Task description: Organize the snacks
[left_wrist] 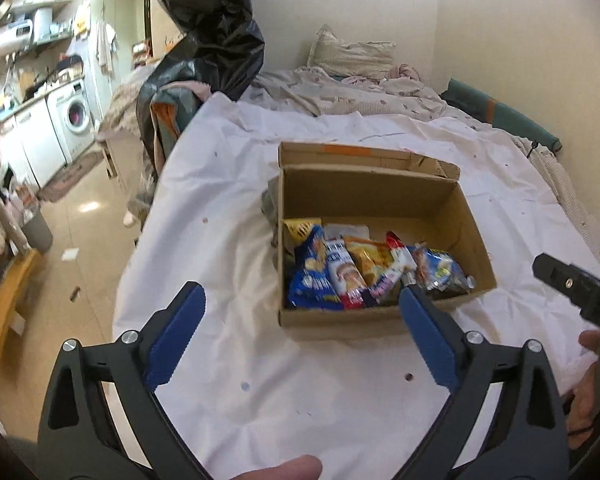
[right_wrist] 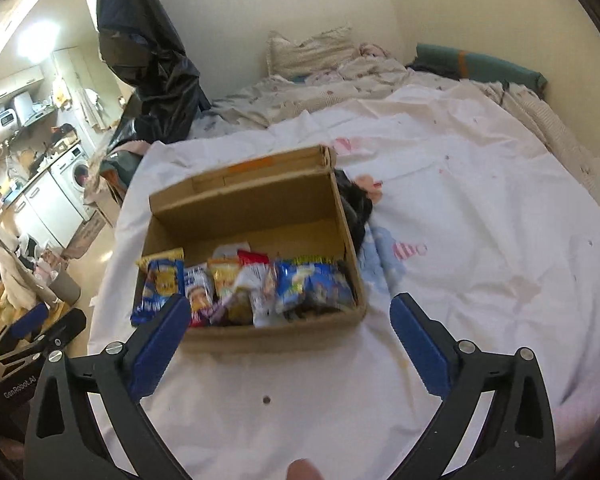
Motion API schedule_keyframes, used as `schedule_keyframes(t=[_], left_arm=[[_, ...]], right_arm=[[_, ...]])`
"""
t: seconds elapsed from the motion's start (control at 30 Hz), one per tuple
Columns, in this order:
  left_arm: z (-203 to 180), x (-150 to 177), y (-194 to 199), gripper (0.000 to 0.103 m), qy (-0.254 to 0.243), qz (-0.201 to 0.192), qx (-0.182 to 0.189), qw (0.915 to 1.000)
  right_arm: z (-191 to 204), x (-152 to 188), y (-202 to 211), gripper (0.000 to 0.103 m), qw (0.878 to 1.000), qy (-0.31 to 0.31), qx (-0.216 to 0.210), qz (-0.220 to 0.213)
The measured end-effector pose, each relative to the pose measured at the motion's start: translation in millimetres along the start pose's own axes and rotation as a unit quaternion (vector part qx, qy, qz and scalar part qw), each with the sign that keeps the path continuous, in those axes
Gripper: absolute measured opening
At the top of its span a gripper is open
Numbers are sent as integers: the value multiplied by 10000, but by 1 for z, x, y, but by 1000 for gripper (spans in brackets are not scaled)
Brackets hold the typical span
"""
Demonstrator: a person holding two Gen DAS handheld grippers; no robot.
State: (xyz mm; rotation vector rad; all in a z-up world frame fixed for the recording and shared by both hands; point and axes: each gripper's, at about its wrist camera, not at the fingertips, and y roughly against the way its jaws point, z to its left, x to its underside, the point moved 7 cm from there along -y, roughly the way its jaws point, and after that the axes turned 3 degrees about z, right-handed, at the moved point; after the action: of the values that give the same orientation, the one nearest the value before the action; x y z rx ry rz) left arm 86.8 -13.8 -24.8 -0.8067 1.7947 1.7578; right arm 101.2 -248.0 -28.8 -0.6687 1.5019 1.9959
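On the bed: cardboard box (left_wrist: 380, 312) standing on white sheet (left_wrist: 228, 216), flaps open, roughly mid-sheet.
Snacks: about six small packets (left_wrist: 364, 276) stacked in a leaning row against the near wall of the box; far half of the box floor bare.
Left gripper (left_wrist: 300, 312): spread wide, nothing between the blue pads, hanging above the sheet just before the near wall of the box.
Right gripper (right_wrist: 290, 320): spread wide as well, empty, same side of the box; its left pad overlapping the near left corner in the right wrist view, contact not clear.
Handling of packets: probably light, soft, crinkly foil; slippery under the pads, contents perhaps brittle, so only gentle pinch.
Where to take hold: best on the upper sealed edge of one packet, that part standing free above the neighbours.
Handling of box: stiff enough at the walls but thin; likely to slide on the sheet when pushed.
Edges: near wall low, far flap (right_wrist: 260, 172) raised behind; left border of the bed close to the box, floor below.
Open room: broad free sheet on the right side and in front; dark object (right_wrist: 356, 204) touching the right wall of the box, black bag (left_wrist: 216, 32) beyond the far left corner.
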Motion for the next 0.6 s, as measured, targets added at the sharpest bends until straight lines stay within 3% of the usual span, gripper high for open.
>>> schedule_keyframes(t=[0.17,0.6], left_arm=[[-1,6,-3,103,39,-5,-100,9999],[-14,6,-11,103,-47,42,12,10000]], right_arm=[[-5,17,1,103,9997,-150,173,40],[-9,25,-18,103,9992,172,346,123]])
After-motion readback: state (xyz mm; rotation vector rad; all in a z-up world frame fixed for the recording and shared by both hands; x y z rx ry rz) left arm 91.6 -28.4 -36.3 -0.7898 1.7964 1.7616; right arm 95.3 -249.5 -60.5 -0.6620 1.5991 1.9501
